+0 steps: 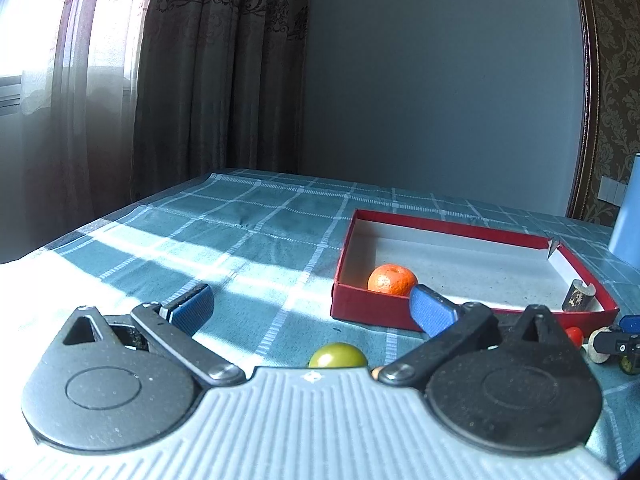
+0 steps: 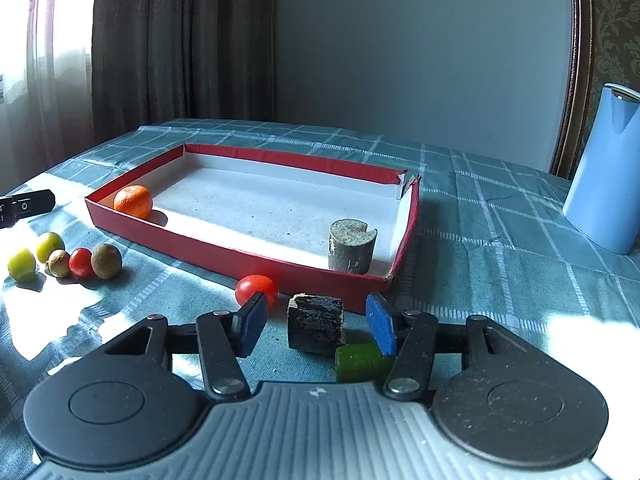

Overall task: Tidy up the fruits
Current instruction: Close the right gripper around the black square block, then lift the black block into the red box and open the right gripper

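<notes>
Red cardboard tray (image 2: 256, 264) holds two items only: an orange mandarin (image 2: 133, 201) in its near left corner, and a notched brown cylinder piece (image 2: 351, 245) standing upright near the right wall. Judged from that, your sorting is at an early stage.

Outstanding on the checked tablecloth (image 2: 500, 216): a cluster to the tray's left of two yellow-green fruits (image 2: 49, 246), a red tomato (image 2: 80, 262) and two brown fruits (image 2: 106, 261), all close together and some touching. A second red tomato (image 2: 256, 289) sits just beside the tray's front wall. A dark cut block (image 2: 316, 326) and a green cut piece (image 2: 362, 362) lie in front of the tray; what they are cannot be told.

Your right gripper (image 2: 316, 326) stands wide, holding nothing. The dark block lies between its fingers, untouched by either pad; the green piece is just behind the right finger, and the tomato sits just beyond the left fingertip.

Your left gripper (image 1: 312, 304) is also spread wide and empty. A yellow-green fruit (image 1: 338, 355) sits low between its fingers, close to the body and partly hidden by it. The mandarin shows just beyond the right fingertip, inside the tray.

A pale blue container (image 2: 604, 168) stands well apart at the right.
</notes>
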`<control>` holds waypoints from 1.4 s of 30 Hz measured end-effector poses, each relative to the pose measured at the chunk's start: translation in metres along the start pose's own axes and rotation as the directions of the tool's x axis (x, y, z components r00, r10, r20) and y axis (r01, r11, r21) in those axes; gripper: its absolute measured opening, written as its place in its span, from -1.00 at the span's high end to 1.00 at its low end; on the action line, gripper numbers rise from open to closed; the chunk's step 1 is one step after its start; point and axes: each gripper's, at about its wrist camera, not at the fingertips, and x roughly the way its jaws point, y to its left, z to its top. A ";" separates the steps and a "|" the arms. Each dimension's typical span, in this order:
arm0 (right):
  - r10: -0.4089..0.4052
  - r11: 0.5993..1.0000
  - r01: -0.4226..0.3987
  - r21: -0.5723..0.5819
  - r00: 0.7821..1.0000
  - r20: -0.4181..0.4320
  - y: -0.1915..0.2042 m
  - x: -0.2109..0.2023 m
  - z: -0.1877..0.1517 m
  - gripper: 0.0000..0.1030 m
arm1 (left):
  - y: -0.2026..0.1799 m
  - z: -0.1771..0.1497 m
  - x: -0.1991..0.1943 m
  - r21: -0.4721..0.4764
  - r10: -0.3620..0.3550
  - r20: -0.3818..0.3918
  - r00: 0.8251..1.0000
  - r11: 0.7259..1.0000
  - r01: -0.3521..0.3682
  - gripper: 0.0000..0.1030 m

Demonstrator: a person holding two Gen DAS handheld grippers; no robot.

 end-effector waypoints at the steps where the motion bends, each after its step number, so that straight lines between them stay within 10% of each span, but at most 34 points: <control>1: -0.001 1.000 0.001 0.000 1.000 -0.001 0.000 0.000 0.000 -0.06 | 0.000 0.000 0.000 -0.001 0.000 0.000 1.000 1.000 0.000 -1.00; 20: -0.021 0.999 0.021 -0.024 1.000 -0.019 0.004 0.008 -0.003 0.45 | -0.001 0.000 0.001 0.005 0.007 -0.011 1.000 1.000 -0.006 -1.00; 42: 0.007 0.999 -0.008 0.034 1.000 0.020 -0.002 -0.003 0.003 0.45 | -0.002 -0.001 0.013 0.024 0.062 -0.074 0.995 0.998 -0.061 -1.00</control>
